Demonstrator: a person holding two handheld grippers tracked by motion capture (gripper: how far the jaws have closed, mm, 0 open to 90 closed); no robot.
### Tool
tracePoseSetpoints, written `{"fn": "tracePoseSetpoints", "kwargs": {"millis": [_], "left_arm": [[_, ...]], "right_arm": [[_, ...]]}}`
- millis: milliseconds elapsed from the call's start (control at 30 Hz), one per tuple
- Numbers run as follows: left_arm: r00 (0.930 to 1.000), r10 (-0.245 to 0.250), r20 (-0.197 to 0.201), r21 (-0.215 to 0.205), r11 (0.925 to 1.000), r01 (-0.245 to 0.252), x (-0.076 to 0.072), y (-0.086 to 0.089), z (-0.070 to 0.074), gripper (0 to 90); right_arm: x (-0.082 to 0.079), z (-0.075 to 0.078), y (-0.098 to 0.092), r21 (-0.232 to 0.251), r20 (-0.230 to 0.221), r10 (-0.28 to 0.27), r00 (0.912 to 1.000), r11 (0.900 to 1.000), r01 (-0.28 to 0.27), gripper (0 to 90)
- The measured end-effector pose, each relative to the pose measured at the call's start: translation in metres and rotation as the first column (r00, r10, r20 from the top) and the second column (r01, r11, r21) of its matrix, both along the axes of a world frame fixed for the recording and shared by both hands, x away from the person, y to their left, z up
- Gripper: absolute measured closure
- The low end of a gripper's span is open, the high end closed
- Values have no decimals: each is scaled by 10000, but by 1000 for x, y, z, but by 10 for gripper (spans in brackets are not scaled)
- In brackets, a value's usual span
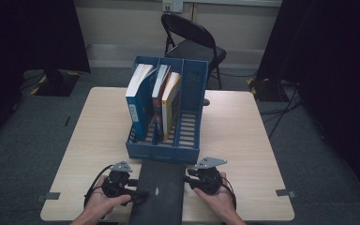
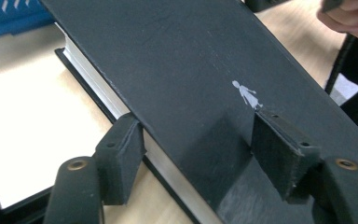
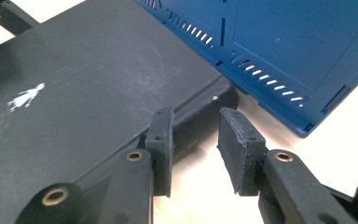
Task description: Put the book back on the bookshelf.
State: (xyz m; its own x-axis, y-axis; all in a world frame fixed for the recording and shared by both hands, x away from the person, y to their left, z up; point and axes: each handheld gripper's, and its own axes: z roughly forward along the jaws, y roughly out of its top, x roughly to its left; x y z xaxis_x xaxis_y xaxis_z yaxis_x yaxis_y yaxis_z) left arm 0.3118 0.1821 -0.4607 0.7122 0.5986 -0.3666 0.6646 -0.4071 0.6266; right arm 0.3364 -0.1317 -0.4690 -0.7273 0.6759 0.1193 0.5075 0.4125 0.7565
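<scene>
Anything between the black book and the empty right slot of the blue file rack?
Nothing visible. The black book lies flat just in front of the blue file rack, whose right slot stands empty. The other books fill the left and middle slots.

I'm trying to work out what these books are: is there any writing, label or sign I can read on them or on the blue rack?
No readable words anywhere.
Flat black hardcover book: only a small white figure, no lettering.
Blue book's spine label in the blue plastic file rack: too small and blurred.
Red book's spine: unreadable.

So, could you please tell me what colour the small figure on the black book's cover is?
White, a small figure on the black book; clearest in the left gripper view.
</scene>
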Motion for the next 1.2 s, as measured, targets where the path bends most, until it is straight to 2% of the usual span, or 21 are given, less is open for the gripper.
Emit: {"fn": "tracePoseSetpoints", "kwargs": {"millis": [67, 100, 233, 367, 467, 500, 533, 567, 633, 767, 967, 1067, 1100, 1133, 1167, 1200], "left_arm": [[9999, 66, -123, -141, 9999, -67, 0, 3, -1, 385], [9994, 287, -195, -309, 9991, -293, 2, 5, -2, 411], [9981, 543, -290, -390, 9977, -554, 7, 6, -5, 428], [9946, 1011, -219, -342, 9942, -1018, 16, 3, -5, 331], [9930, 1172, -158, -237, 9928, -1176, 19, 1, -8, 355], [9930, 1117, -380, -335, 9930, -1130, 24, 1, -11, 315], [9930, 1117, -380, -335, 9930, -1130, 24, 1, -11, 312], [9949, 799, -609, -626, 9945, -837, 28, -1, -13, 332], [9937, 854, -726, -640, 9939, -901, 28, -3, -15, 321], [9967, 563, -576, -153, 9982, -573, 29, -14, -17, 153], [9963, 659, -551, -450, 9966, -684, 27, -12, -20, 151], [9967, 574, -582, -407, 9974, -598, 28, -12, -19, 150], [9948, 569, -839, -435, 9972, -607, 30, -11, -19, 153], [9948, 569, -839, -435, 9972, -607, 30, -11, -19, 164], [9902, 740, -1184, -437, 9959, -797, 30, -11, -19, 164], [9906, 744, -1145, -413, 9960, -795, 30, -12, -19, 168]], "right_arm": [[4, -2, 0, -59, 33, -133, 9999, 9999, 133, 650], [5, -3, -1, -29, 1, -182, 9998, 9998, 182, 636], [2, -3, 1, -120, 173, -299, 9994, 9995, 301, 644], [0, -3, 0, -37, 99, -249, 9996, 9997, 250, 627], [-1, -3, -1, -25, 93, -268, 9996, 9996, 268, 620], [0, -3, -1, 0, 64, -291, 9996, 9996, 291, 612], [0, -3, -1, 0, 64, -291, 9996, 9996, 291, 612], [0, -4, -2, 18, 54, -274, 9996, 9996, 274, 612], [0, -4, -2, 23, 53, -269, 9996, 9996, 269, 612], [0, -4, -2, 96, 8, -303, 9995, 9995, 303, 607], [-1, -5, -2, 72, 40, -314, 9995, 9995, 314, 596], [-1, -5, -3, 73, 41, -319, 9995, 9995, 319, 591], [0, -5, -3, 60, 37, -324, 9995, 9995, 323, 588], [0, -5, -3, 60, 37, -324, 9995, 9995, 323, 588], [-1, -5, -3, 42, 50, -320, 9995, 9995, 320, 586], [-1, -5, -3, 36, 62, -325, 9995, 9995, 325, 583]]}}
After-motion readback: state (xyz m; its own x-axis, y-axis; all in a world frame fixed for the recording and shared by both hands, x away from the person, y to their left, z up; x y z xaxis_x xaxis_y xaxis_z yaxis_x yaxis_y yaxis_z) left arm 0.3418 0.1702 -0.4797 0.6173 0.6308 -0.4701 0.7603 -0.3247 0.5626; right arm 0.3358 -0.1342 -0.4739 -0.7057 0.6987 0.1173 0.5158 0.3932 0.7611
